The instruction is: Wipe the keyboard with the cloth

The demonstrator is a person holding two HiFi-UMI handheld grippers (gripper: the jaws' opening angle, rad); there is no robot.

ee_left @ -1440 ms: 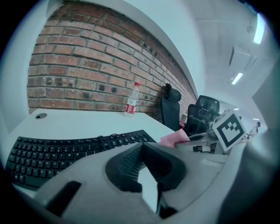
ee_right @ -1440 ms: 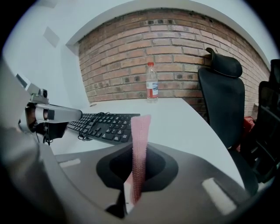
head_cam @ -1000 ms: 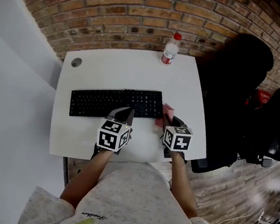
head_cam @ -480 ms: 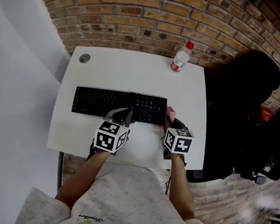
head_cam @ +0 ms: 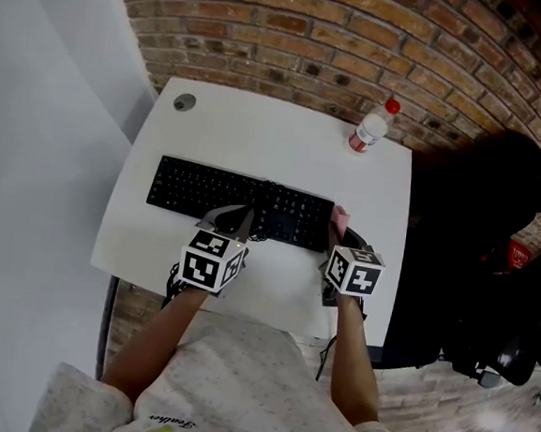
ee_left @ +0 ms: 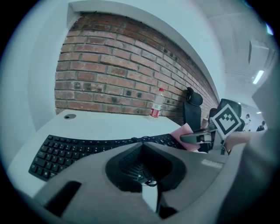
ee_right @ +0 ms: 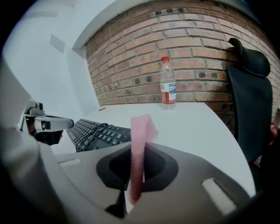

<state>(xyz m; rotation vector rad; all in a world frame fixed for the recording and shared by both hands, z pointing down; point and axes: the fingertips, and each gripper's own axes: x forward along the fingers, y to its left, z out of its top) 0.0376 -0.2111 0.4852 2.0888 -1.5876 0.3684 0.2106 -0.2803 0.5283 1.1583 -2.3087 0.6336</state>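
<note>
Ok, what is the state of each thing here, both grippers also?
Left gripper: shut, empty.
Right gripper: shut on the cloth.
Cloth: pinched, standing up between the jaws.
Keyboard: lying flat, cloth at its right end.
Bottle: upright, cap on.

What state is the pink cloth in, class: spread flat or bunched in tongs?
Bunched. The right tongs are shut on the pink cloth, which stands up between them as a narrow folded strip.
</note>
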